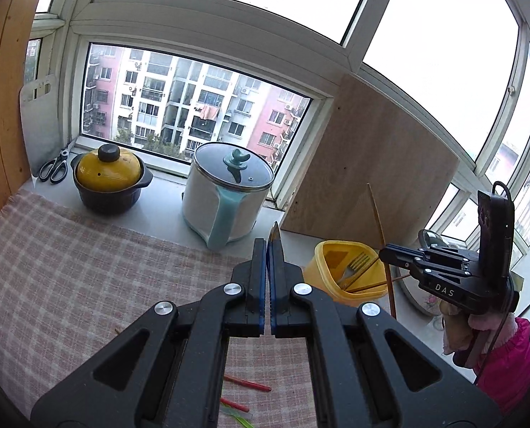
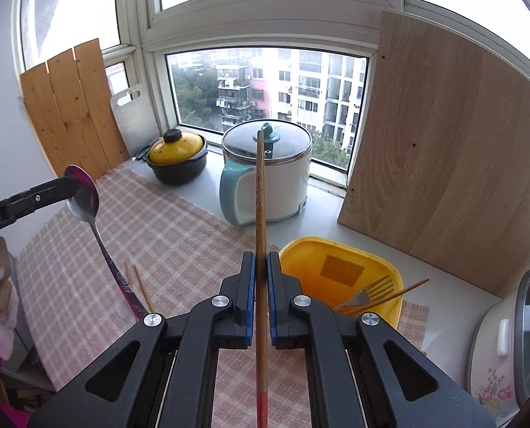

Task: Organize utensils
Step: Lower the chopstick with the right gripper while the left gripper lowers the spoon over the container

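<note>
Here the left claw (image 1: 268, 249) is clamped tight on a metal spoon (image 2: 86, 196), gripping it by the bowl so the handle hangs down over the checked cloth (image 2: 179, 235) on the table (image 2: 425, 278); from the left wrist view only the spoon's edge shows between the pads. The right claw (image 2: 260, 260) is closed on a single wooden chopstick (image 2: 260, 192), which runs upright through the pads, its red-painted end toward the camera. Just beside the right claw, on the table, stands the yellow tub (image 2: 340, 249), holding a fork (image 2: 370, 290) and another chopstick (image 2: 390, 296) that lean against its rim. Two thin sticks (image 2: 138, 281) lie on the cloth below the spoon. Behind, along the windowsill, sit a yellow-lidded pot (image 2: 177, 149) and a white electric cooker (image 2: 268, 171).
</note>
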Tool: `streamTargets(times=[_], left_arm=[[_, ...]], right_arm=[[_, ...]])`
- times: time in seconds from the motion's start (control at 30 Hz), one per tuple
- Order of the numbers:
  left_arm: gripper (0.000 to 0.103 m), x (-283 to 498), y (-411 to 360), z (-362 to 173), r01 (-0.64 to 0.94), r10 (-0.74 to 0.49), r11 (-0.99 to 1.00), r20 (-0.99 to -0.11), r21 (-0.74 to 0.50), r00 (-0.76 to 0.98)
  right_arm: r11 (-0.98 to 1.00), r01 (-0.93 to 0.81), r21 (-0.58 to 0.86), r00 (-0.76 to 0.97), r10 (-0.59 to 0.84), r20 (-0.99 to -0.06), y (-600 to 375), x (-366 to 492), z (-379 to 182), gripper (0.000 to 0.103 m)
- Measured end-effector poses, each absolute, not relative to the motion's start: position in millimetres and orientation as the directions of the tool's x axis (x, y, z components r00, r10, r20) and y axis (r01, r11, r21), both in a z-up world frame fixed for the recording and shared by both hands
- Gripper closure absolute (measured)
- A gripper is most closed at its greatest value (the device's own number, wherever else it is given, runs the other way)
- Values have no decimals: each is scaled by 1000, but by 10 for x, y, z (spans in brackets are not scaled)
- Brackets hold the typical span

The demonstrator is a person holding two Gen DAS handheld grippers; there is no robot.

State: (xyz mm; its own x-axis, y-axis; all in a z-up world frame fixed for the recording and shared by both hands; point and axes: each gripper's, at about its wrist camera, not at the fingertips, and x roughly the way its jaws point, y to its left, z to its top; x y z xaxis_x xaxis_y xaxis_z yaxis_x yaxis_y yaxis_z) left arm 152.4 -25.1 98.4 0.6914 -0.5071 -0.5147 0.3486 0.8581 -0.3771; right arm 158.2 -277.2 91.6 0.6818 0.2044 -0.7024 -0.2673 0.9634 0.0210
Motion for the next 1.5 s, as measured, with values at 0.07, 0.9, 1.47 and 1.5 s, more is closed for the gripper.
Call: streamTargets(times=[0.07,0.9,1.47,1.5], left_arm=[[103,1587,-314,1023,358,-514,854,-508,-377,691],[103,2417,-1241,1017,409,-546,838,-532,-362,647],[103,2482,-1599,675,424,-513,855,-606,-298,608],[103,2477,-1604,667,426,-514,854,-607,-299,606]], right_arm=[[968,-249,17,691,190,-698,-2841,1610,947,98],[993,-106,51,741,114,-662,-3362,2233,923,98],[993,-101,64,710,117,-695,-3435,2301,569,98],[993,-102,63,708,117,-696,-3437,2294,558,98]])
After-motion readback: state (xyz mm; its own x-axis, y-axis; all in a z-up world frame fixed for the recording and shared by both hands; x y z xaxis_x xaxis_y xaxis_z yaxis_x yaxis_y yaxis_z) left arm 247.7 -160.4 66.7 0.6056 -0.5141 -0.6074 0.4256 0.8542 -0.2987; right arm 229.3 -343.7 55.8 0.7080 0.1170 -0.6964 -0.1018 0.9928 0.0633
